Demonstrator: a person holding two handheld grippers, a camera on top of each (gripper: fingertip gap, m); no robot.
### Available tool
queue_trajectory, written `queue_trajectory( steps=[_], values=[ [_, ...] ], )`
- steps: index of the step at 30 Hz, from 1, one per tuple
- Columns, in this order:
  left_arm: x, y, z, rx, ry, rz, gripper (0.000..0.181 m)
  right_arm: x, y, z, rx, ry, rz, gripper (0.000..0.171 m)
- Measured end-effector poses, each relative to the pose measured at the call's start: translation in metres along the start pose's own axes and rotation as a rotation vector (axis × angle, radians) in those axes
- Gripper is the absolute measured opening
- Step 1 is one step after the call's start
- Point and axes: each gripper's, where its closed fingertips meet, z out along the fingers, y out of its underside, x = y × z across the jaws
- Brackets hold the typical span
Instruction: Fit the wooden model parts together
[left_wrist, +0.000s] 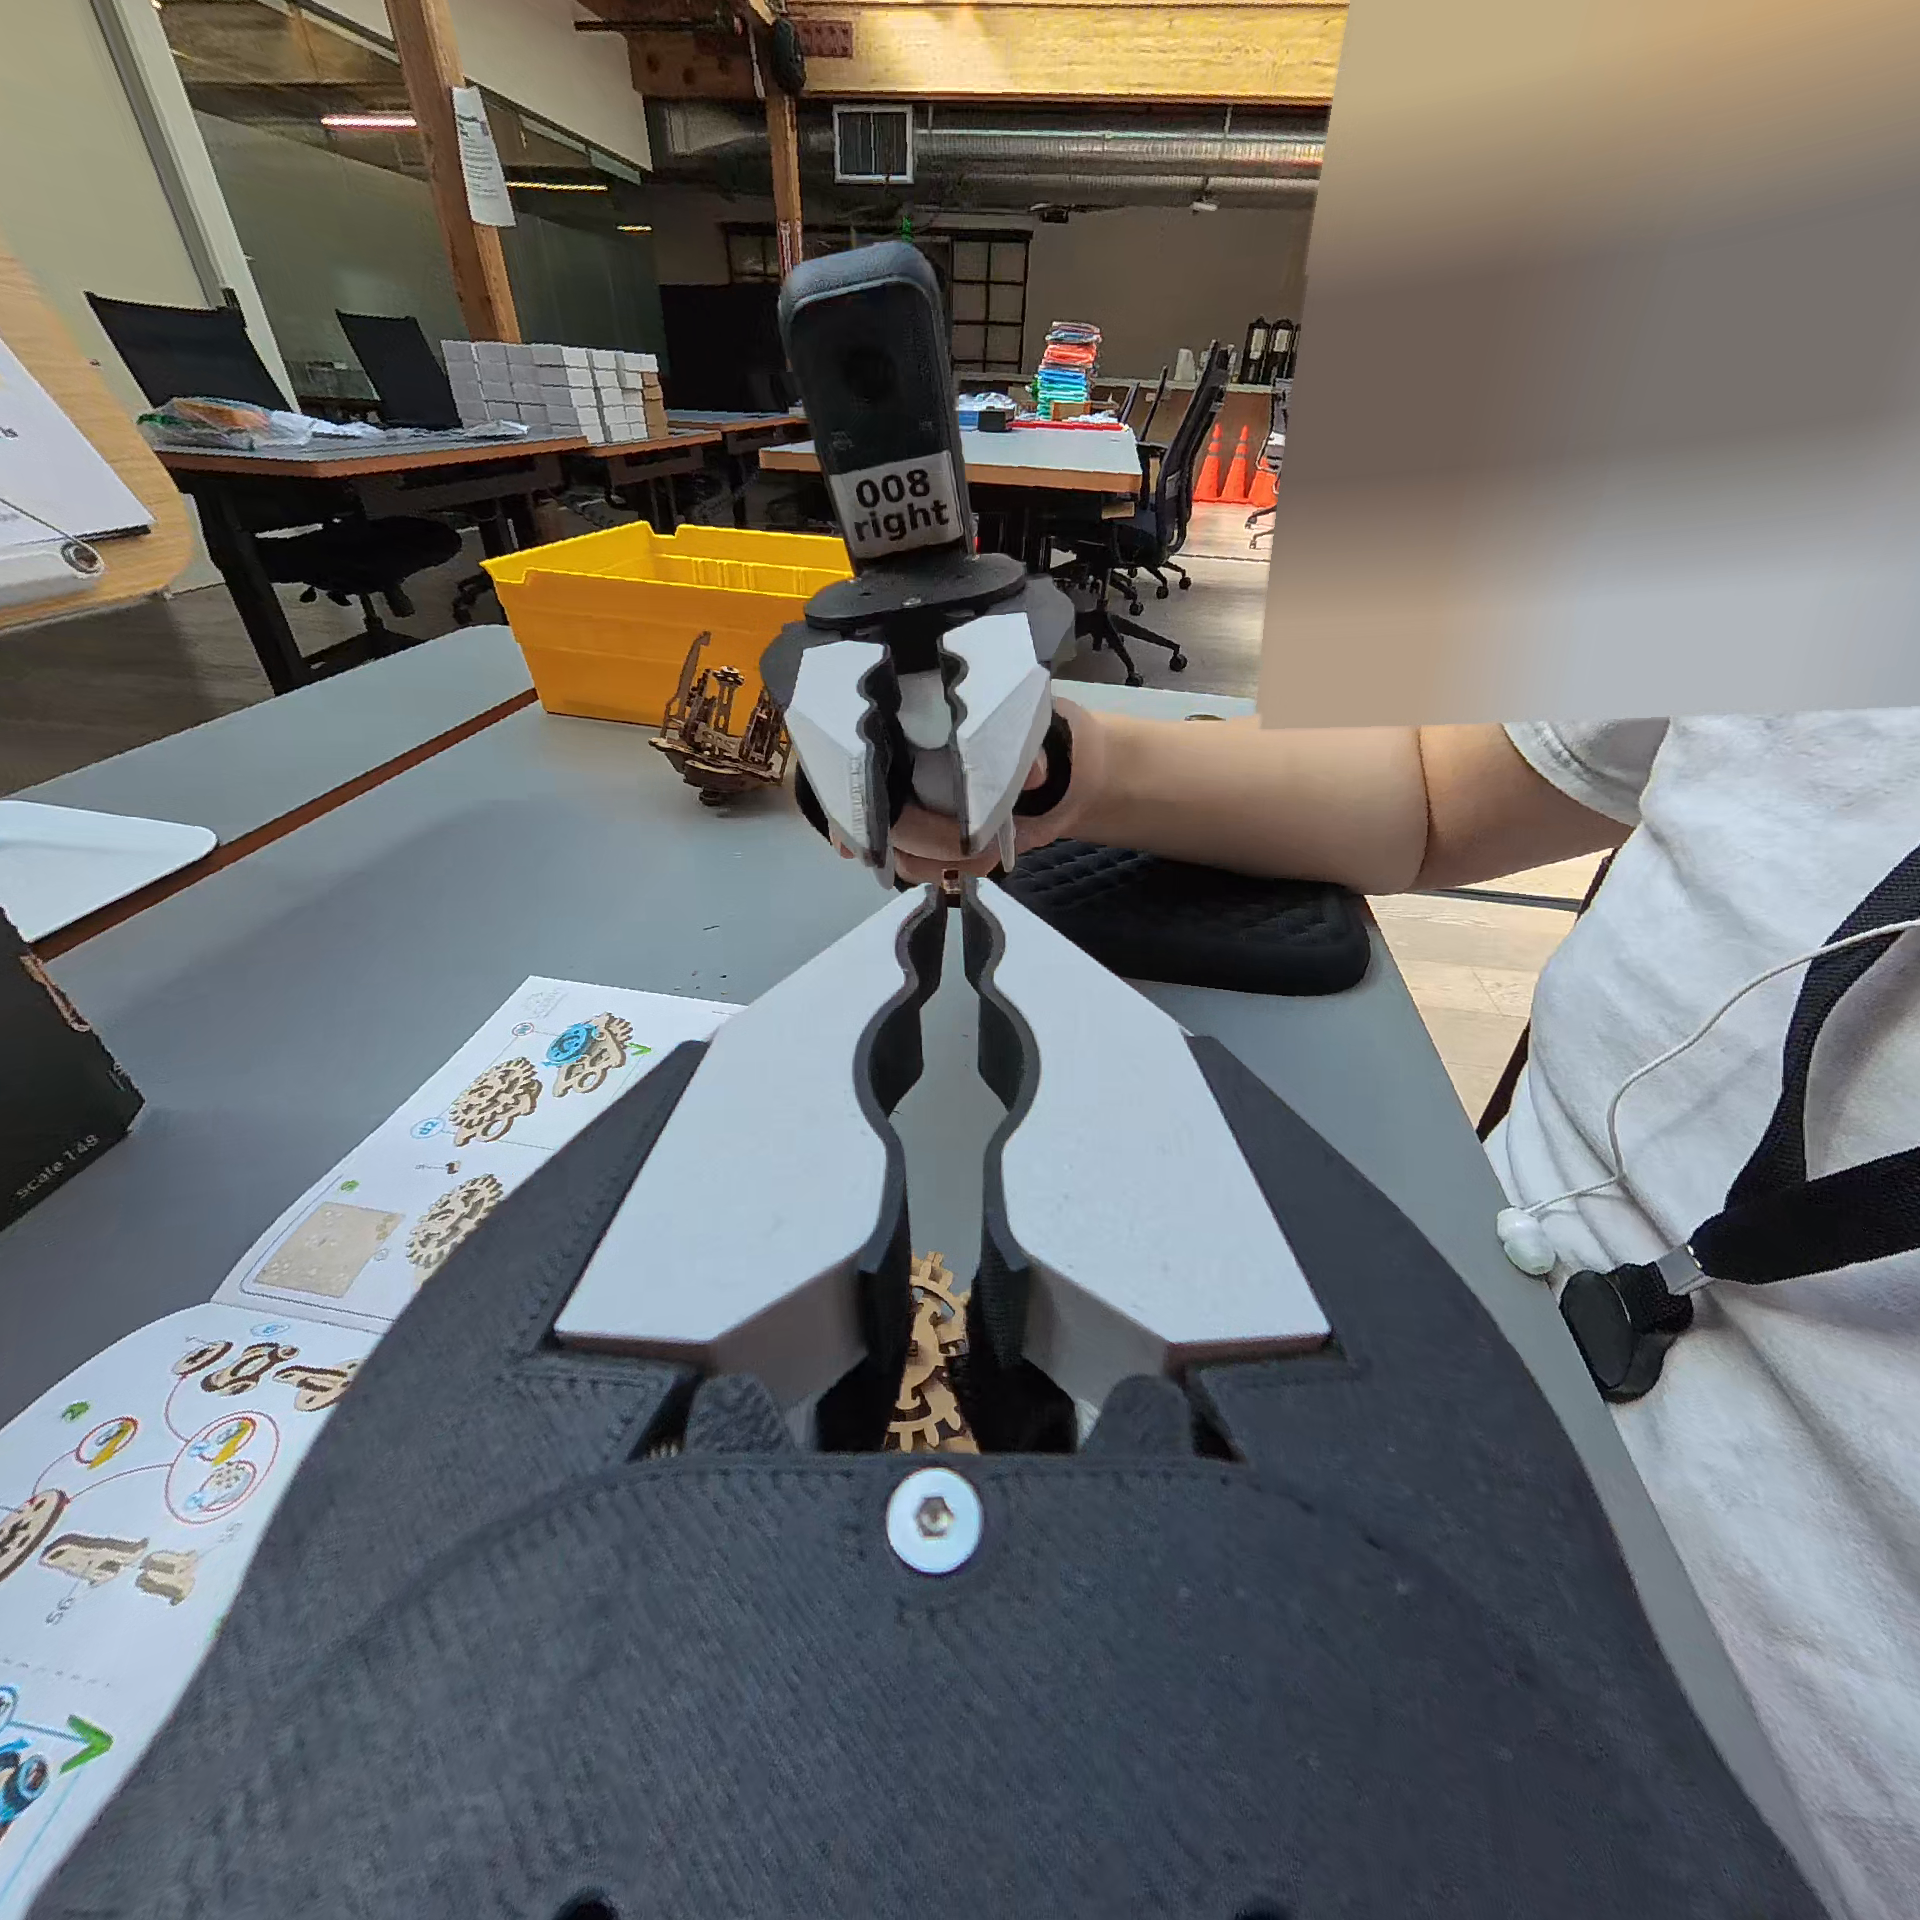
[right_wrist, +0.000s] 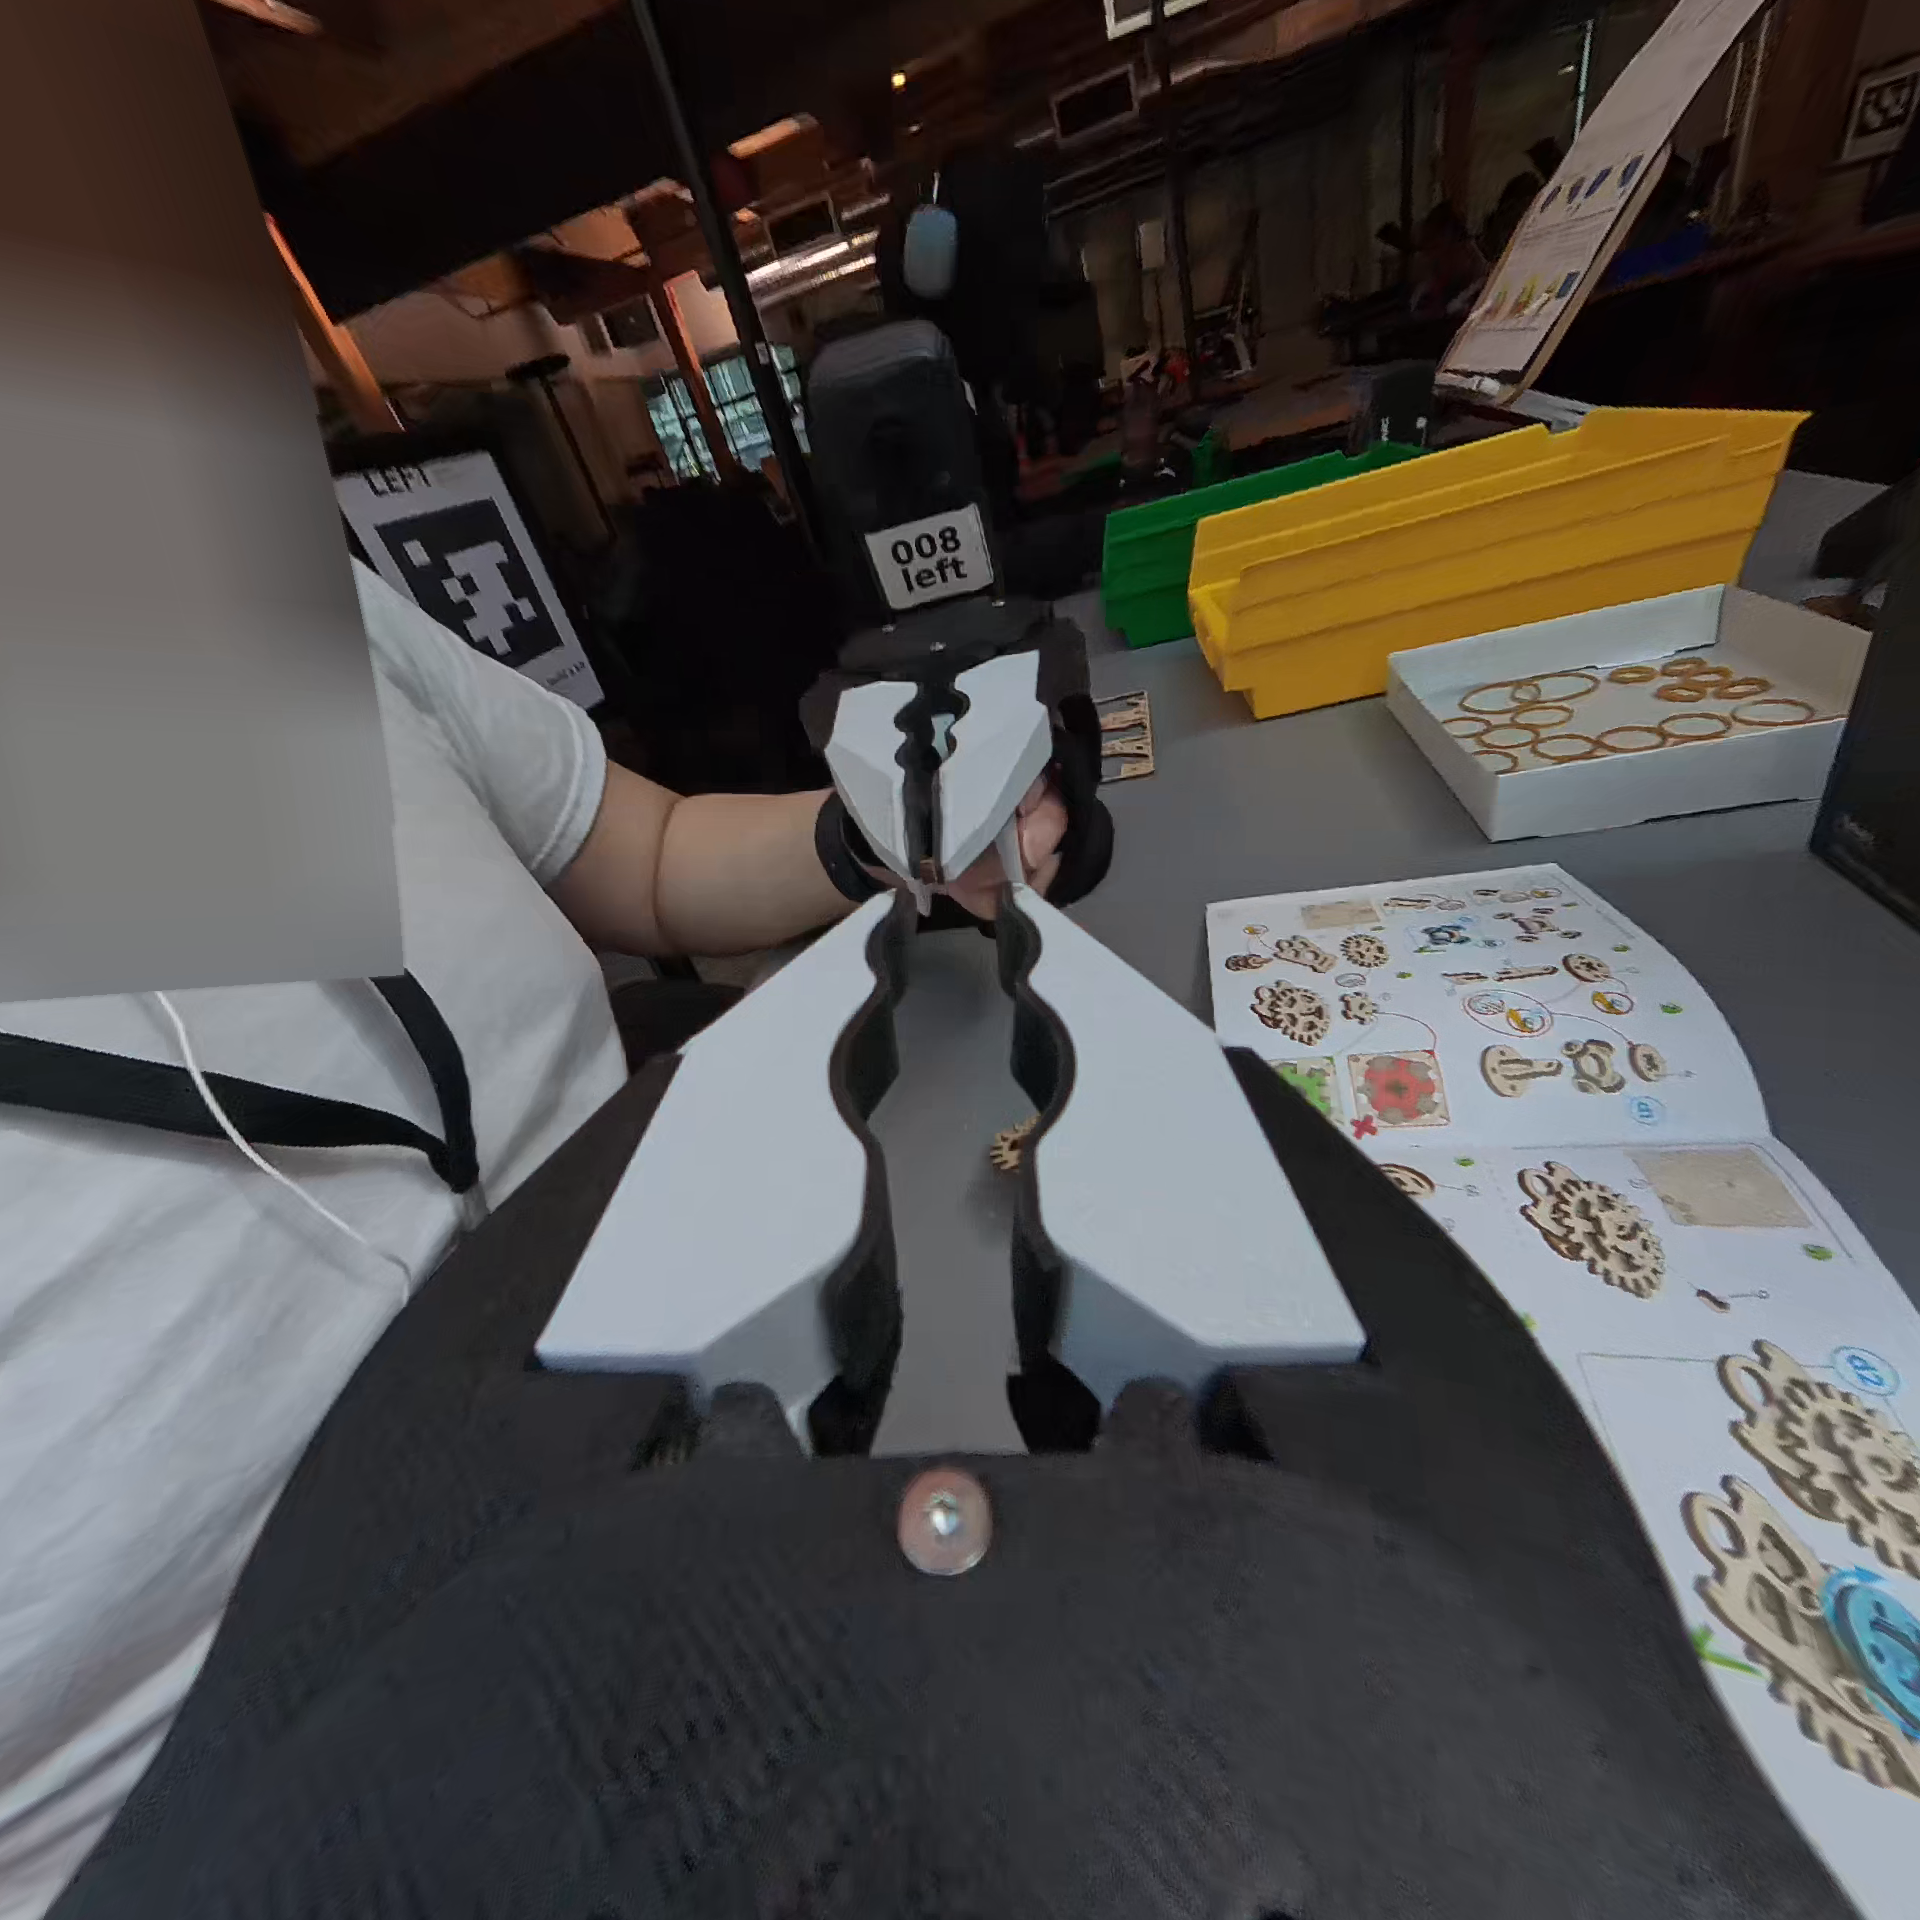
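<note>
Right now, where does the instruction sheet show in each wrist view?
Left wrist view: the instruction sheet lies lower left on the table, partly hidden behind the left tool.
Right wrist view: the sheet lies right of centre and runs to the lower right edge.
Shared landmark: the small wooden piece pinched at the left tool's tips, near centre in both views.

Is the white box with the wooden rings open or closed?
Open. The white box has no lid on it, and the wooden rings lying inside show from above.
</note>
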Motion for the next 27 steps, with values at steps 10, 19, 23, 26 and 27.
queue_trajectory(
  steps=[10, 19, 23, 26, 27],
  values=[
    [0.006, 0.002, 0.003, -0.012, 0.033, 0.001, 0.001, -0.013, 0.005, 0.015, -0.051, 0.043, -0.164, 0.008],
    [0.007, 0.002, 0.003, -0.011, 0.039, 0.002, 0.001, -0.013, 0.009, 0.018, -0.063, 0.056, -0.192, 0.004],
    [0.007, 0.002, 0.003, -0.007, 0.043, -0.008, 0.001, -0.013, 0.01, 0.018, -0.074, 0.058, -0.205, 0.001],
    [0.008, 0.002, 0.004, -0.005, 0.045, -0.01, 0.001, -0.014, 0.01, 0.018, -0.07, 0.051, -0.208, 0.002],
    [0.008, 0.002, 0.004, -0.006, 0.043, -0.009, 0.001, -0.014, 0.01, 0.018, -0.066, 0.046, -0.203, 0.002]
  ],
)
